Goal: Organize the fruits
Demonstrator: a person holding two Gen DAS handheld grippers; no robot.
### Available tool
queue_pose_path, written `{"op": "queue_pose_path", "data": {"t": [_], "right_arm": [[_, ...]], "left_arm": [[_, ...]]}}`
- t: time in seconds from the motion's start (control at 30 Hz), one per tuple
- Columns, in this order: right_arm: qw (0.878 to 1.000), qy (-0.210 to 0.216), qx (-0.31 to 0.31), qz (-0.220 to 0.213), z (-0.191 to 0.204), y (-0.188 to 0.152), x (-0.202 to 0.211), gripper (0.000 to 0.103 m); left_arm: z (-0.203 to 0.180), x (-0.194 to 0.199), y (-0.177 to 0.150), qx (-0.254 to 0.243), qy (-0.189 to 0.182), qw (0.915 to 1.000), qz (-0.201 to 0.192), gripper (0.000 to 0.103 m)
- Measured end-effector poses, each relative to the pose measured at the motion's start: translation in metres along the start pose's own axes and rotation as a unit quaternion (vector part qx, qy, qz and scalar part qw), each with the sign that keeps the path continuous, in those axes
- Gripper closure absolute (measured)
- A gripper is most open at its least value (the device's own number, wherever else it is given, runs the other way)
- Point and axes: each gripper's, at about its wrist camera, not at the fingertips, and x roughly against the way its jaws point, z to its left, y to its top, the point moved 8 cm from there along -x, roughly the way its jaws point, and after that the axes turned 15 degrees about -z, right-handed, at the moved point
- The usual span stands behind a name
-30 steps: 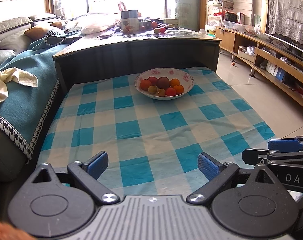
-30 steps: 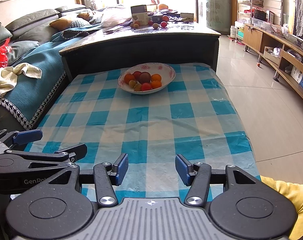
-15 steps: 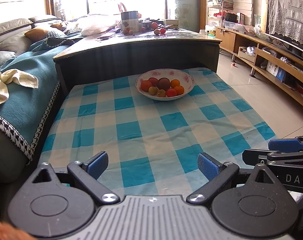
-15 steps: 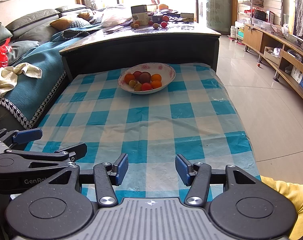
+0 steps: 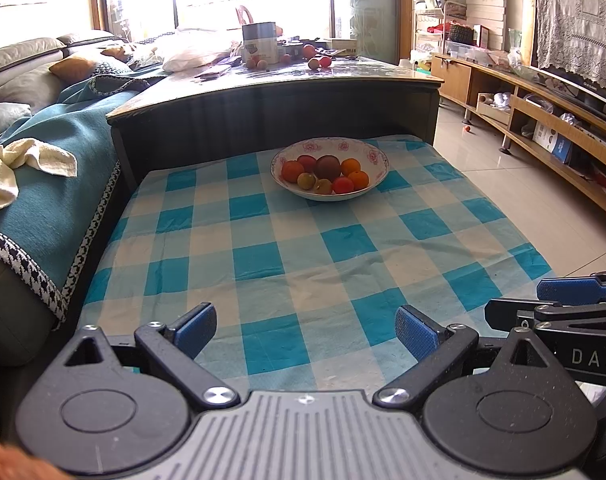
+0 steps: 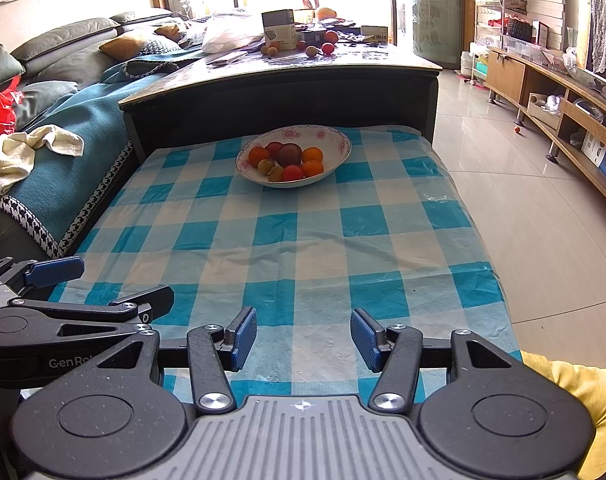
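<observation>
bowl: white shallow ceramic bowl w/ pink flower rim (image 5: 330,157) sits at far end of the blue-and-white checked tablecloth (image 5: 287,264), close to the dark raised table edge (image 5: 271,96) behind it.
fruit: mixed small round fruits, orange, red, yellow-green, one dark purple (image 5: 326,173), all heaped inside the bowl; none loose on the cloth.
more fruit: a few small red/orange fruits (image 6: 315,48) lie on the upper dark tabletop near a grey box (image 6: 278,29), well apart from the bowl. Can't say if they belong to the job.
left gripper: black two-finger gripper w/ blue pads (image 5: 305,330), jaws spread wide, nothing between them; hangs over near edge of cloth, far from bowl.
right gripper: same type (image 6: 303,338), jaws apart but narrower than left, holds nothing; also at near edge, just beside the left one.
change vs 1 s ago: almost none. Bowl, fruit, cloth same spots; both grippers same gap, same place. Left view drifts a hair, bowl slightly lower in frame.
meaning: both tools idle and parked side by side. Fruit lying gathered in bowl fits the wanted tidy end state, but equally fits a bowl yet to be sorted out of; pics don't settle which.
risk: cloth is wrinkled mid-span, could drag if bowl gets pushed.
</observation>
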Motion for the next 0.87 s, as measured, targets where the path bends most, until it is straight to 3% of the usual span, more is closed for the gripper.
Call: {"op": "queue_pose_path", "data": {"t": [0.6,0.87], "right_arm": [[1.000,0.000,0.000,0.000,0.0004,0.0006,0.0003,0.054],[1.000,-0.003,-0.003,-0.008,-0.0024,-0.0006,0.0018,0.053]], "left_arm": [[0.0028,-0.0008,0.0022,-0.003,0.001,1.0000,-0.003,0.000],[0.0035,0.0015,0.0091,-0.019,0.009,0.9995,-0.024,0.000]]}}
